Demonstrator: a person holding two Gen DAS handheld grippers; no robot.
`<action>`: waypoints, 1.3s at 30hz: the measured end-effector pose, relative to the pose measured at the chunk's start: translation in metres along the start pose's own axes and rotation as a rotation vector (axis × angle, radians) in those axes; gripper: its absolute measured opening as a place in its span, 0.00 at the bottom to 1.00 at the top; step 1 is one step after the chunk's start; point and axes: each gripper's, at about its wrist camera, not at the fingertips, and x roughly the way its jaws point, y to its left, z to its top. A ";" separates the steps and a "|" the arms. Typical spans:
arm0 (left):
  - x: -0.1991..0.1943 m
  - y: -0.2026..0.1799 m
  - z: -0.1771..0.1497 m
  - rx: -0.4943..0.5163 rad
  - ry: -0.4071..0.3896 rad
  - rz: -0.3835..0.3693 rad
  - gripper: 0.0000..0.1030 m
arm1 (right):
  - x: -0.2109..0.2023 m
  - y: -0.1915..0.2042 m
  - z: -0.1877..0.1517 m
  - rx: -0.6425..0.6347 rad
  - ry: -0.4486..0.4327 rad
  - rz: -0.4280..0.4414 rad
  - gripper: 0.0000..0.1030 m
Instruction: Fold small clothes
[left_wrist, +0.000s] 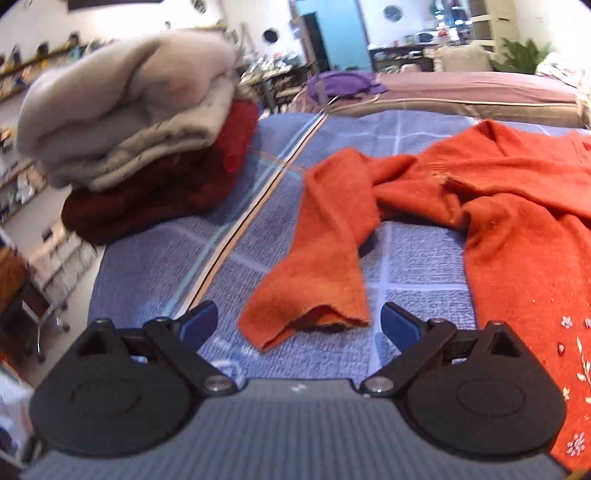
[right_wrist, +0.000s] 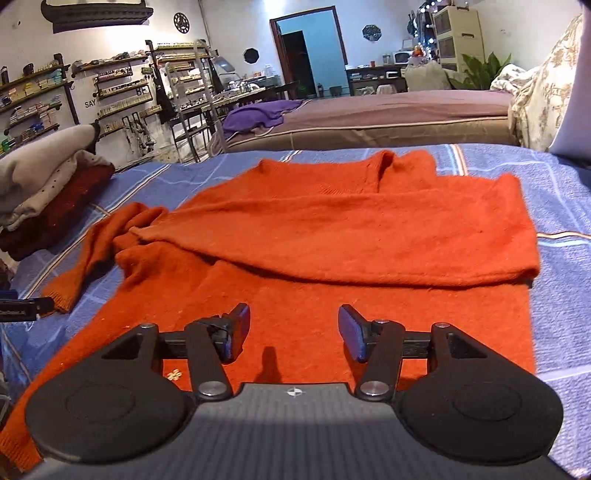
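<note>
Orange sweater (right_wrist: 332, 229) flat on the bed, just ahead of both wide-open, empty grippers: left gripper (left_wrist: 299, 325), right gripper (right_wrist: 293, 332).

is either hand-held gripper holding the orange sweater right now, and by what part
Nothing is held. The left hand-held gripper is open around the sleeve cuff; the right hand-held gripper is open above the orange sweater.
</note>
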 end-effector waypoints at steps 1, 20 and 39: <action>0.001 -0.007 -0.001 0.039 -0.022 -0.007 0.94 | 0.001 0.005 -0.002 -0.014 0.011 -0.004 0.89; 0.034 0.101 0.036 -0.300 0.057 -0.018 0.06 | 0.004 -0.003 -0.024 0.098 0.068 -0.041 0.97; -0.041 0.243 0.128 -0.323 -0.186 0.220 0.05 | 0.000 -0.016 -0.029 0.124 0.065 0.009 0.97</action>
